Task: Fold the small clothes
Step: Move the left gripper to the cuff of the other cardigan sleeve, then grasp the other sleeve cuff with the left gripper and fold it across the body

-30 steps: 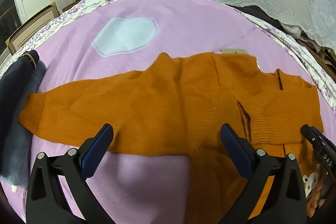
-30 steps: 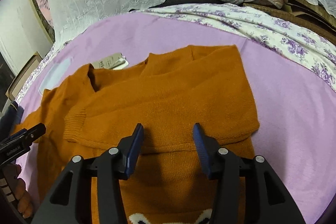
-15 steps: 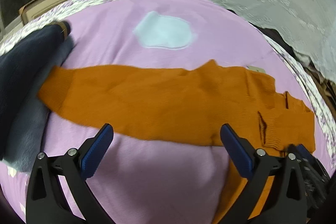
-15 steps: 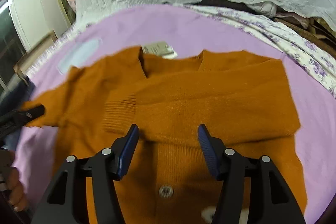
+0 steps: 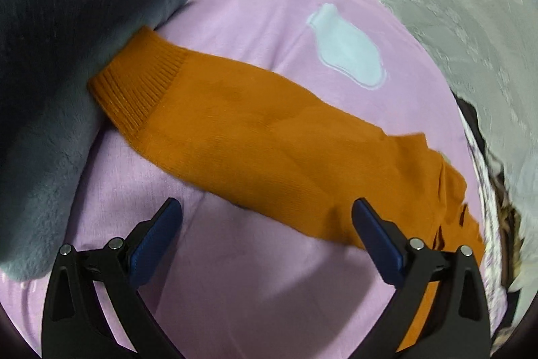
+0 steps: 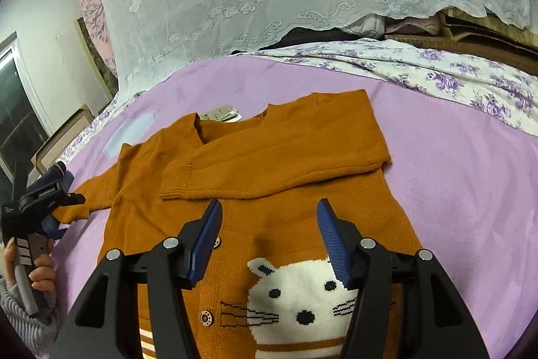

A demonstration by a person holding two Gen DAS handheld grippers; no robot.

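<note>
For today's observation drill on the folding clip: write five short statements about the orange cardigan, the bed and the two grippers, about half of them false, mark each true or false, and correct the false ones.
1. One sleeve of the orange cardigan lies folded across its chest. True.
2. The other sleeve is folded in as well. False: it lies stretched out flat on the purple sheet.
3. The left gripper is open with nothing between its fingers. True.
4. The right gripper pinches the cardigan's hem. False: it is open above the chest, holding nothing.
5. The outstretched sleeve's cuff lies against a grey plush garment. True.
</note>
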